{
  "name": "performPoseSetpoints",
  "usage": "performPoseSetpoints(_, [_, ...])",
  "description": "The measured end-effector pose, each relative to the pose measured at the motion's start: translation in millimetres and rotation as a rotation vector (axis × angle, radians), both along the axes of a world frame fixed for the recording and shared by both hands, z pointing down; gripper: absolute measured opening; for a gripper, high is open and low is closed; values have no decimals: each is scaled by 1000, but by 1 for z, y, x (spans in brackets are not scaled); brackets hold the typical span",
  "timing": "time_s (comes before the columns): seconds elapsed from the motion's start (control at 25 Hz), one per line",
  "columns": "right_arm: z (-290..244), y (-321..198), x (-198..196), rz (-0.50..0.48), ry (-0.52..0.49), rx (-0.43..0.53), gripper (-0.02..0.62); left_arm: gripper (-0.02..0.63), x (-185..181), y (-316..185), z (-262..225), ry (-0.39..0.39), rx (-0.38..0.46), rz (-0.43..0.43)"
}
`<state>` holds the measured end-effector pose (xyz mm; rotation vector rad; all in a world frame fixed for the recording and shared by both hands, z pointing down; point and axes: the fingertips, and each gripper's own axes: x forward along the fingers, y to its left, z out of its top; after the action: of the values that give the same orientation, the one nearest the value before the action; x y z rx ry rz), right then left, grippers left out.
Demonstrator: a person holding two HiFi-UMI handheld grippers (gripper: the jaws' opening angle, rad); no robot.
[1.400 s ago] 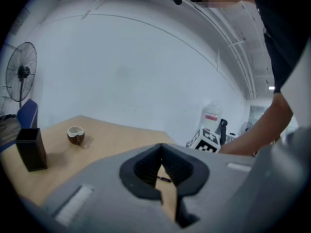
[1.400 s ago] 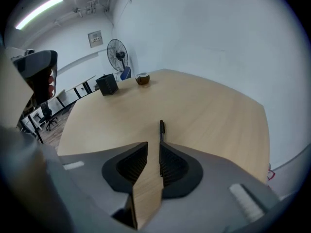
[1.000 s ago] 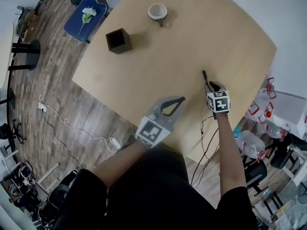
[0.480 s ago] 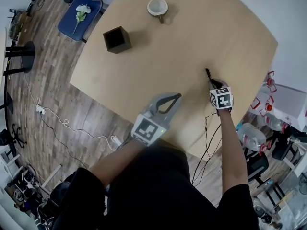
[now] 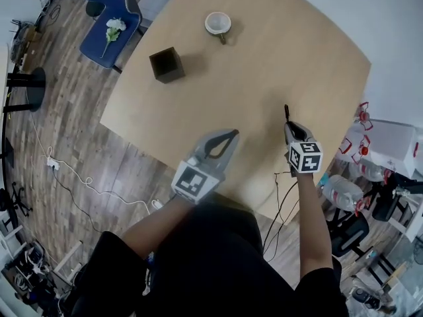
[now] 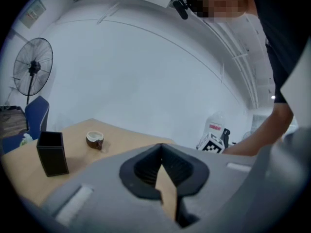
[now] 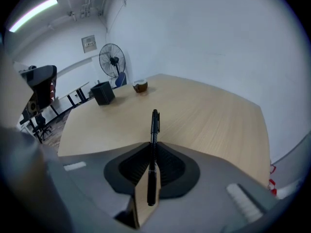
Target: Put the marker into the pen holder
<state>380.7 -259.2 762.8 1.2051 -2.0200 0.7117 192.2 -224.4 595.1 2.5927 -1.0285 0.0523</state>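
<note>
A slim black marker sticks forward out of my right gripper, whose jaws are shut on it; in the head view the marker points away over the table's near right part, held by the right gripper. The black square pen holder stands upright at the far left of the wooden table, far from the marker, and shows as the pen holder and the pen holder in the gripper views. My left gripper hovers at the near table edge, shut and empty.
A small brown-and-white cup sits at the far side of the table, beyond the pen holder. A blue chair with a white flower stands off the far left corner. Water bottles and cables lie on the floor to the right.
Both grippers have drawn slightly back toward the near table edge; the marker stays gripped in the right one. The head view has shifted a little.
</note>
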Motion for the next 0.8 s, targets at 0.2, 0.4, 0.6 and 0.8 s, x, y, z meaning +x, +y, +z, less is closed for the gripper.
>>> performPoseSetpoints(0.2, [-85,40,3,82,-64,167,44,2,4,24,-42,-32,54,-10])
performPoseSetpoints(0.4, [-171,98,19,170,-97,334,44,2,33,67,-85,-6,58,-51])
performPoseSetpoints(0.6, [-219,157,50,239,-162,415,44,2,73,99,-115,-2,81,-48])
performPoseSetpoints(0.8, [-237,189,78,260,-217,461,44,2,94,115,-137,-29,125,-44])
